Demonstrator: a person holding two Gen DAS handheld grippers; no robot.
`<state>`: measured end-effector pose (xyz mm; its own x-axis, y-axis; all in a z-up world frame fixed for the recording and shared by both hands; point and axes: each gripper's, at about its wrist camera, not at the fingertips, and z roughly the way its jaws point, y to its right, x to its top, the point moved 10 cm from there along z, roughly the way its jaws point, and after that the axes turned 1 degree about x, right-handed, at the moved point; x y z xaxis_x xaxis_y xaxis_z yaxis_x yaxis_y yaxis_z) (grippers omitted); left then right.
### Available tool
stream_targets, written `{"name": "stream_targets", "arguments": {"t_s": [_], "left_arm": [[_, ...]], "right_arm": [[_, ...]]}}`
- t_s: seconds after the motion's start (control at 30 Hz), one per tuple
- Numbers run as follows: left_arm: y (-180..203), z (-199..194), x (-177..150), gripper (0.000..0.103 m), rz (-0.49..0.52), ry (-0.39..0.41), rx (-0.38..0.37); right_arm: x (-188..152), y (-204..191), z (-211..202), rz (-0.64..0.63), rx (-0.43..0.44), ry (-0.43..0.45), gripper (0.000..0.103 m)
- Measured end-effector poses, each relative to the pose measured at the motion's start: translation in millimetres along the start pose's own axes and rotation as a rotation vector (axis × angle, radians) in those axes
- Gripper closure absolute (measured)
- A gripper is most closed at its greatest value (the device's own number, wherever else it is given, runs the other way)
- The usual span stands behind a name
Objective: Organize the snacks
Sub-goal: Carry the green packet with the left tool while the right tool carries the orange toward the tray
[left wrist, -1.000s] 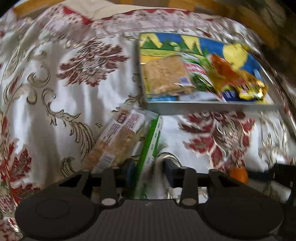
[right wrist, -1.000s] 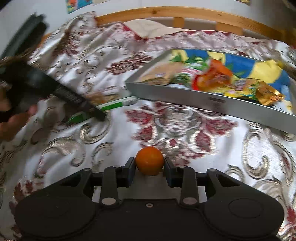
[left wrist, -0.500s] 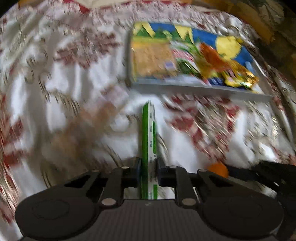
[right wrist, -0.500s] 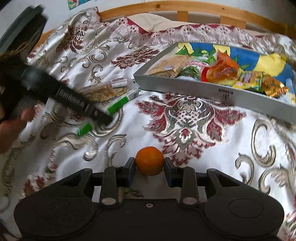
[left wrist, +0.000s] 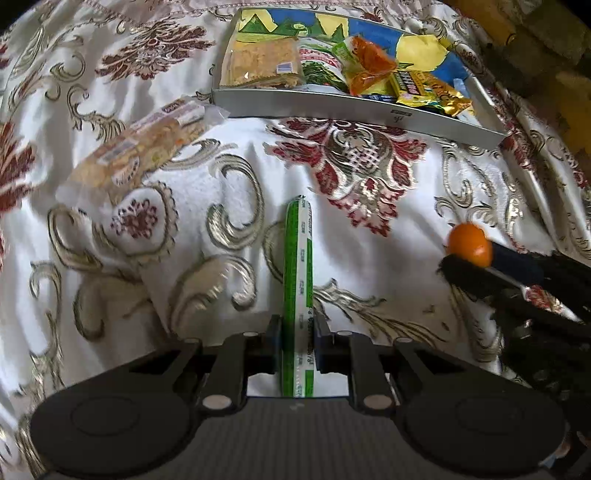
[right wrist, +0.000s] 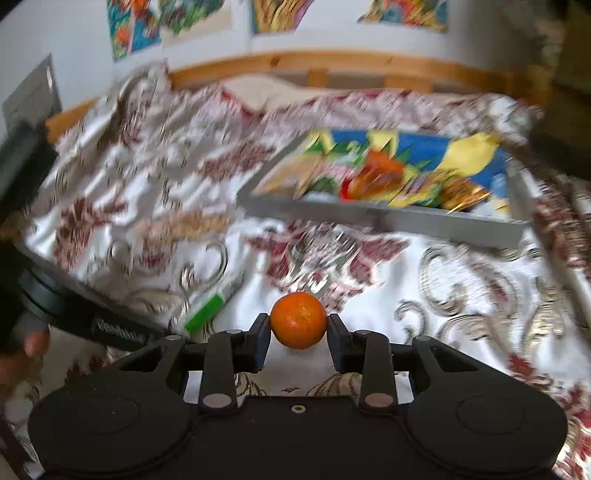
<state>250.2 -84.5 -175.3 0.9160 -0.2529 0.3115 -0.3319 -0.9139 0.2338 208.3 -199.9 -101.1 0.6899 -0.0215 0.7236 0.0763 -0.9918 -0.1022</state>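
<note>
Two wrist cameras, looking down over the bedspread (left wrist: 369,236)
Left tilts steeply and close; right looks flatter, reaching the wall; both share the far tray (left wrist: 332,107) (right wrist: 424,221).

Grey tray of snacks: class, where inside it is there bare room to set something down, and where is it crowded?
Grey tray: the blue-and-yellow floor along its far side lies bare; the near side is crowded with packets.

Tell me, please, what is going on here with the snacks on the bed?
A person is tidying snacks with a handheld gripper in each hand. The left gripper has its jaws shut on a long green-and-white wrapped snack stick. The right gripper holds a small round orange fruit. A grey tray of bright snack packets sits ahead on the patterned bedspread, with a clear-wrapped biscuit pack lying outside it.
</note>
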Motion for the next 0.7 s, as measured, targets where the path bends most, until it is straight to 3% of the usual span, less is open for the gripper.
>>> {"name": "stream_targets", "arguments": {"t_s": [0.3,0.7], "left_arm": [[14,-15,-4,0.085,-0.041,0.028,-0.072],[17,-11,-11,0.085,-0.018,0.013,-0.029]], "right_arm": [[3,27,-65,0.195,-0.062,0.164,0.068],[0,22,-74,0.200,-0.064,0.182,0.068]]}}
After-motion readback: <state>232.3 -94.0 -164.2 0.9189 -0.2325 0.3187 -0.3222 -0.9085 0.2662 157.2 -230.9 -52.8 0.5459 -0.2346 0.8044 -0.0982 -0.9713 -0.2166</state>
